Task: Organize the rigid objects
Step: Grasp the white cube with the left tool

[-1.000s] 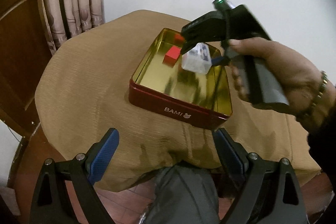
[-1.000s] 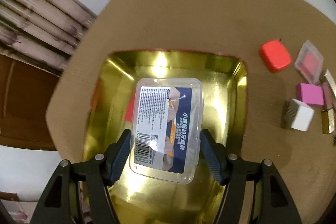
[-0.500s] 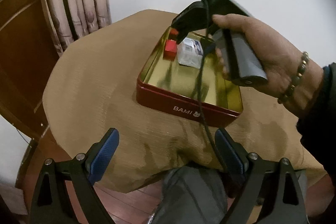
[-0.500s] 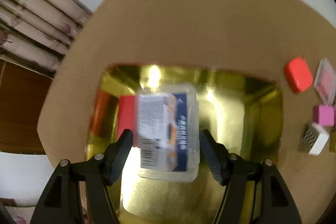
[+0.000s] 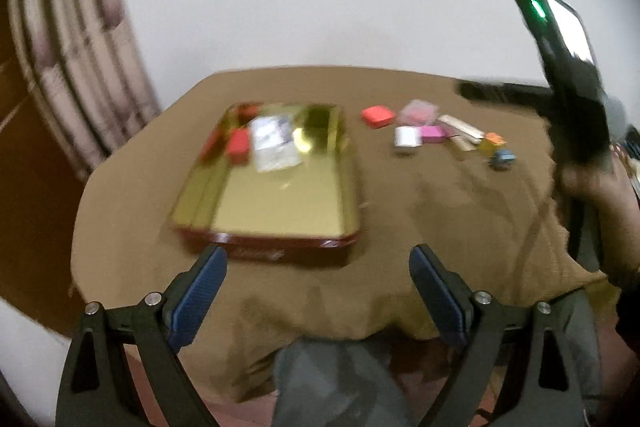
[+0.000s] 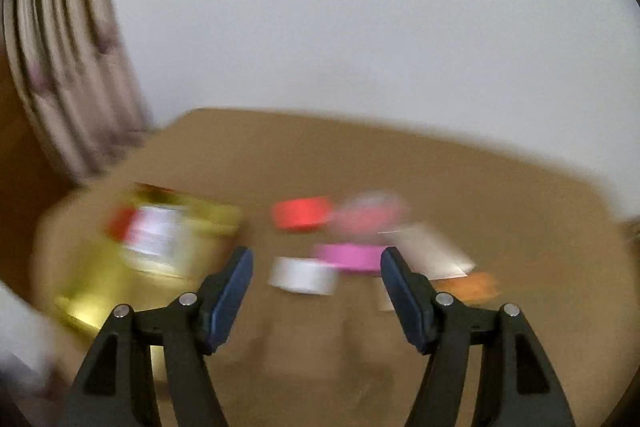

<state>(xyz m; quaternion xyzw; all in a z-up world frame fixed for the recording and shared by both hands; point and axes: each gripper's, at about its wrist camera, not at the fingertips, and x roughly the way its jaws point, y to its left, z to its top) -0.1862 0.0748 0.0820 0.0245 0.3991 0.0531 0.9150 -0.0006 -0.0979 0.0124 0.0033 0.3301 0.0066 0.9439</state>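
A gold-lined red tin (image 5: 280, 223) sits on the brown tablecloth. Inside it lie a clear plastic box (image 5: 274, 141) and a red block (image 5: 239, 147). The tin also shows blurred in the right wrist view (image 6: 96, 275). To its right lie a red case (image 5: 377, 115), a white cube (image 5: 407, 137), a pink block (image 5: 434, 133) and other small items. My left gripper (image 5: 318, 287) is open and empty at the table's near edge. My right gripper (image 6: 316, 287) is open and empty, above the white cube (image 6: 302, 275) and pink block (image 6: 348, 255).
The right hand and its gripper body (image 5: 572, 99) are raised at the right of the left wrist view. A curtain (image 5: 72, 59) and wooden panel stand at the left. A white wall is behind. The table edge (image 5: 320, 327) drops off near me.
My right gripper let go of the clear plastic box in the tin, opened, and swung right and up towards the loose items. The left gripper's view shifted right.
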